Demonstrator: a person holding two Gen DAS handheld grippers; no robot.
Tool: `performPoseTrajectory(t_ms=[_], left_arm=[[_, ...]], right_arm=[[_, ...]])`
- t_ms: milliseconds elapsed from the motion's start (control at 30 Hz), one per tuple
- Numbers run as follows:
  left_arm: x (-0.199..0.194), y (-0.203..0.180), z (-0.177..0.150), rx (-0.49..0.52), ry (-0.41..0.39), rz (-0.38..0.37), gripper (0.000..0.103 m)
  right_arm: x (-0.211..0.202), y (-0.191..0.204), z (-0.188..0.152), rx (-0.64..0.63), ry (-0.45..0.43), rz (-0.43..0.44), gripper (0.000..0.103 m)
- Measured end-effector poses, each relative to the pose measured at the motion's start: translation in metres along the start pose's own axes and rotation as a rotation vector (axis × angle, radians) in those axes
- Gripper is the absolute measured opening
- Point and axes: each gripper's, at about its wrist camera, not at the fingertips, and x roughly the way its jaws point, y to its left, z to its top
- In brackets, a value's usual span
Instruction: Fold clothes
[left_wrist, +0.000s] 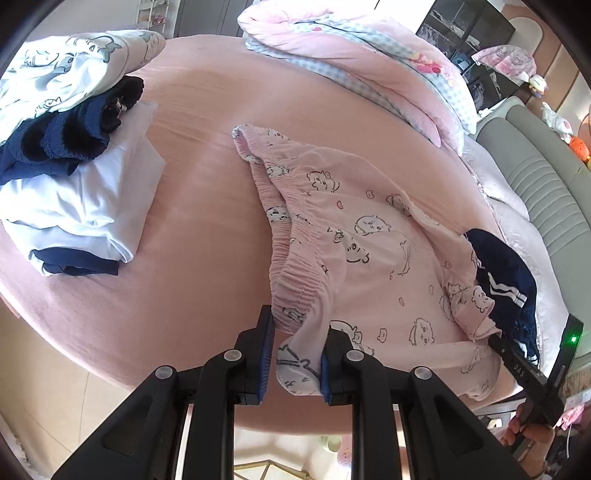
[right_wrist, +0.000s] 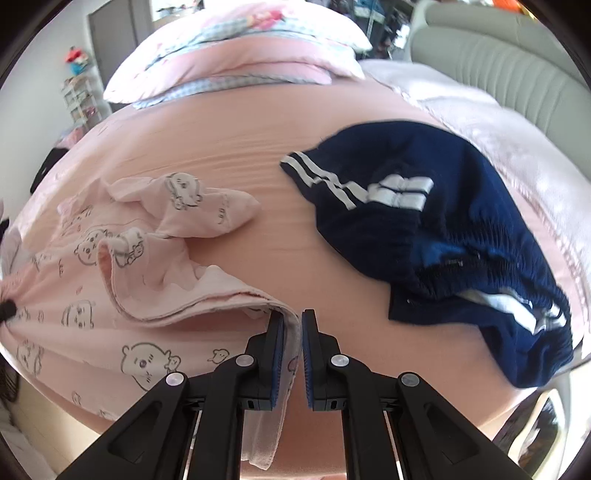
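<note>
Pink pyjama trousers with cartoon animal prints (left_wrist: 369, 251) lie spread on the pink bed, elastic waistband to the left. My left gripper (left_wrist: 298, 350) has a waistband corner of the trousers between its jaws, which stand somewhat apart. My right gripper (right_wrist: 292, 332) is nearly closed on the hem of a trouser leg (right_wrist: 110, 314), which drapes over its left finger. The right gripper also shows in the left wrist view (left_wrist: 517, 362) at the far right.
Navy shorts with white stripes (right_wrist: 443, 229) lie right of the trousers. A stack of folded white and navy clothes (left_wrist: 74, 192) sits at the left. A folded pink duvet (left_wrist: 351, 48) lies at the back. A grey headboard (left_wrist: 546, 192) stands on the right.
</note>
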Motion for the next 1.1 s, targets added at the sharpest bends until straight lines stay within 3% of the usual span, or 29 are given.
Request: performPoseTrajectory(t_ms=[233, 700, 800, 900, 933, 967, 1000, 1033, 1067, 1100], left_arm=[[0.017, 0.01, -0.008, -0.011, 0.067, 0.015, 0.018], [0.004, 0.001, -0.009, 0.077, 0.046, 0.031, 0.018], [0.006, -0.007, -0.008, 0.139, 0.039, 0.065, 0.02], [0.015, -0.013, -0.009, 0.159, 0.098, 0.092, 0.023], [0.018, -0.014, -0.009, 0.154, 0.128, 0.09, 0.028], [0.021, -0.013, -0.009, 0.149, 0.162, 0.088, 0.034], [0.022, -0.013, -0.009, 0.141, 0.184, 0.079, 0.048], [0.021, -0.012, -0.009, 0.13, 0.183, 0.065, 0.058], [0.018, -0.01, -0.009, 0.118, 0.17, 0.057, 0.061], [0.014, -0.01, -0.008, 0.11, 0.155, 0.053, 0.065]], right_arm=[[0.004, -0.002, -0.002, -0.013, 0.013, -0.031, 0.007], [0.0, -0.001, -0.003, -0.024, 0.032, -0.039, 0.007], [-0.002, 0.003, -0.004, -0.048, 0.03, -0.045, 0.008], [-0.004, 0.012, -0.005, -0.104, 0.023, -0.07, 0.009], [-0.006, 0.015, -0.005, -0.123, 0.017, -0.068, 0.012], [-0.009, 0.018, -0.006, -0.137, 0.005, -0.059, 0.022], [-0.012, 0.02, -0.007, -0.151, -0.007, -0.051, 0.031], [-0.015, 0.022, -0.008, -0.165, -0.019, -0.042, 0.052], [-0.019, 0.024, -0.008, -0.174, -0.04, -0.035, 0.068], [-0.024, 0.026, -0.008, -0.181, -0.067, -0.032, 0.071]])
